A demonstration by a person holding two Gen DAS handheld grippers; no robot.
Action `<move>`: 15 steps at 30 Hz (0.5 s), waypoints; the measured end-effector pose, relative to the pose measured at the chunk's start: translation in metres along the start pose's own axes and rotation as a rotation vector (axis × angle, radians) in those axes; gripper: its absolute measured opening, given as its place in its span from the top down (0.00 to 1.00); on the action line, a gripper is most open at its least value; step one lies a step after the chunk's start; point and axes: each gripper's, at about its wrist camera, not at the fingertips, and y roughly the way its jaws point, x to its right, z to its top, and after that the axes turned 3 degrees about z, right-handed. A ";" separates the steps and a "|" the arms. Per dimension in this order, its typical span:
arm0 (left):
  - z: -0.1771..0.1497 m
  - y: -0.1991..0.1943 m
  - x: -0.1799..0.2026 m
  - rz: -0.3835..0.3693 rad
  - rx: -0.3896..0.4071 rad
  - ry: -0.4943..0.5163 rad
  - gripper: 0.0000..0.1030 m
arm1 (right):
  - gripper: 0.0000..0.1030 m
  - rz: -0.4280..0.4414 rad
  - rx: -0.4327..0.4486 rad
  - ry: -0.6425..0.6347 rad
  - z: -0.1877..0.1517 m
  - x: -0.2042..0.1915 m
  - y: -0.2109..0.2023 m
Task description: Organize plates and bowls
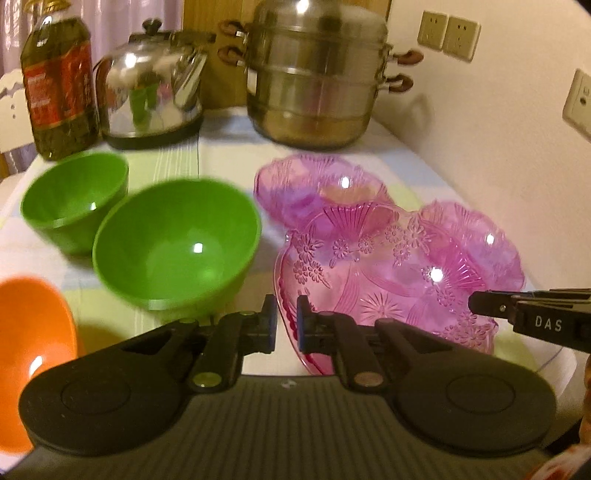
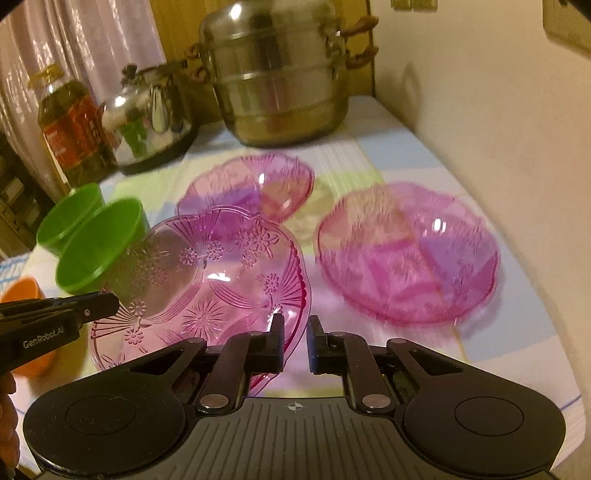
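Note:
A pink glass plate with a flower pattern is held tilted above the table by both grippers. My left gripper is shut on its left rim. My right gripper is shut on its right rim; it also shows at the right edge of the left wrist view. Two more pink plates lie on the table, one behind and one to the right. Two green bowls stand left of the held plate. An orange bowl sits at the near left.
A steel steamer pot, a steel kettle and an oil bottle stand along the back of the table. A wall with sockets runs along the right side. The tablecloth is checked.

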 end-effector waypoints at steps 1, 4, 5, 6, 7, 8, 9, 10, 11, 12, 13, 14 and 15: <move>0.007 0.000 0.001 -0.001 0.008 0.002 0.91 | 0.88 -0.002 0.009 -0.003 0.005 -0.001 -0.001; 0.032 0.002 0.005 0.001 0.039 0.019 0.91 | 0.88 -0.007 0.042 -0.012 0.026 -0.001 -0.001; 0.041 0.004 0.005 -0.001 0.043 0.018 0.91 | 0.88 -0.005 0.050 -0.011 0.033 -0.001 0.000; 0.050 0.008 0.005 -0.006 0.046 0.019 0.91 | 0.88 -0.007 0.058 -0.012 0.040 -0.001 0.002; 0.059 0.012 0.006 -0.007 0.053 0.023 0.91 | 0.88 -0.013 0.065 -0.011 0.047 -0.001 0.005; 0.067 0.015 0.007 -0.005 0.060 0.032 0.91 | 0.88 -0.016 0.073 -0.008 0.056 -0.001 0.009; 0.075 0.019 0.008 -0.001 0.065 0.043 0.91 | 0.88 -0.016 0.077 -0.005 0.063 0.000 0.012; 0.083 0.025 0.008 0.002 0.073 0.060 0.91 | 0.88 -0.015 0.082 0.000 0.071 0.000 0.017; 0.090 0.030 0.008 0.002 0.075 0.070 0.91 | 0.88 -0.016 0.085 0.004 0.077 0.000 0.021; 0.096 0.036 0.007 0.000 0.071 0.071 0.91 | 0.88 -0.016 0.086 0.008 0.083 0.001 0.025; 0.102 0.043 0.004 -0.005 0.068 0.066 0.91 | 0.88 -0.015 0.089 0.012 0.089 0.002 0.029; 0.106 0.049 0.001 -0.008 0.066 0.062 0.91 | 0.88 -0.017 0.092 0.014 0.095 0.002 0.034; 0.110 0.055 0.000 -0.005 0.063 0.060 0.91 | 0.88 -0.018 0.094 0.014 0.100 0.002 0.038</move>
